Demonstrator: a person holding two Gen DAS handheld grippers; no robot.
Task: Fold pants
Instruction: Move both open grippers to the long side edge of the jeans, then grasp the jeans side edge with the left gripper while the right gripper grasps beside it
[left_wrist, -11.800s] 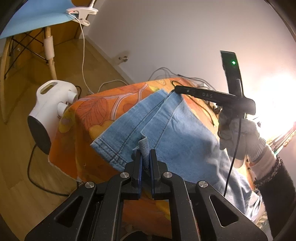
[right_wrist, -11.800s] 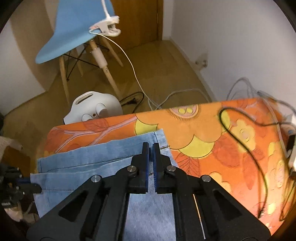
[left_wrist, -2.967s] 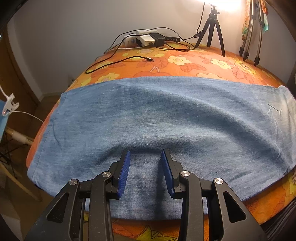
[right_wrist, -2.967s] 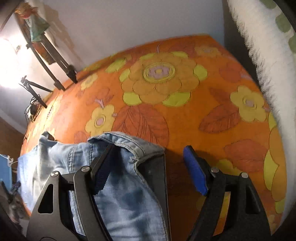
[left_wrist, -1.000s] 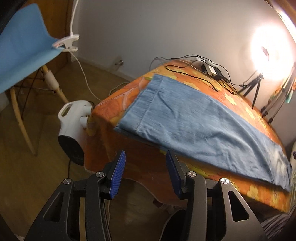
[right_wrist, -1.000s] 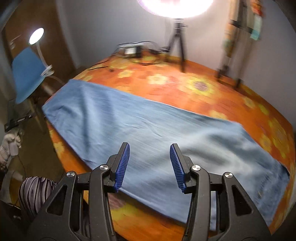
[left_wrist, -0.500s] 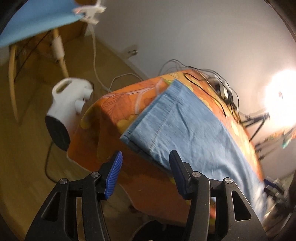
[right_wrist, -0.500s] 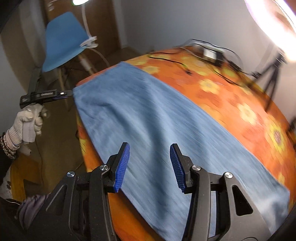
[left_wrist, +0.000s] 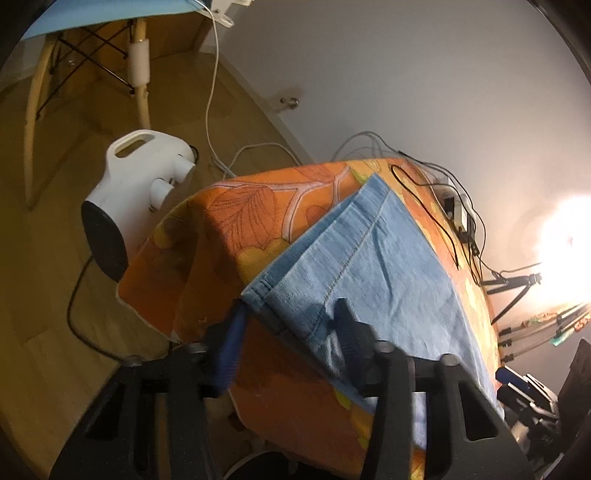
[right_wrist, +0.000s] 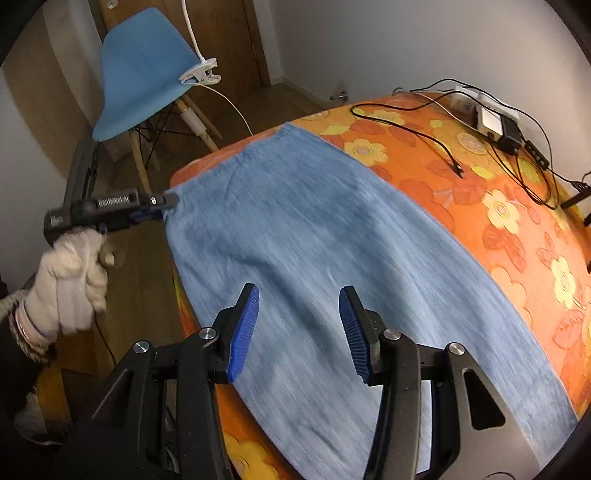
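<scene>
Light blue jeans, folded lengthwise, lie along an orange flowered tablecloth. In the left wrist view the near hem corner of the jeans hangs just over the table end. My left gripper straddles that corner. Its jaws are closing, and a gap still shows between the pads and the cloth. The right wrist view shows the left gripper at that same corner, held by a gloved hand. My right gripper hovers open over the middle of the leg, with nothing between its pads.
A white fan heater stands on the wooden floor below the table end. A blue chair with a clip lamp is beyond it. Black cables and a power strip lie at the table's far edge. A small tripod stands beside a bright light.
My left gripper came in close to the hem corner and its jaws narrowed around it. My right gripper swept along the jeans toward the hem end, its jaws unchanged.
</scene>
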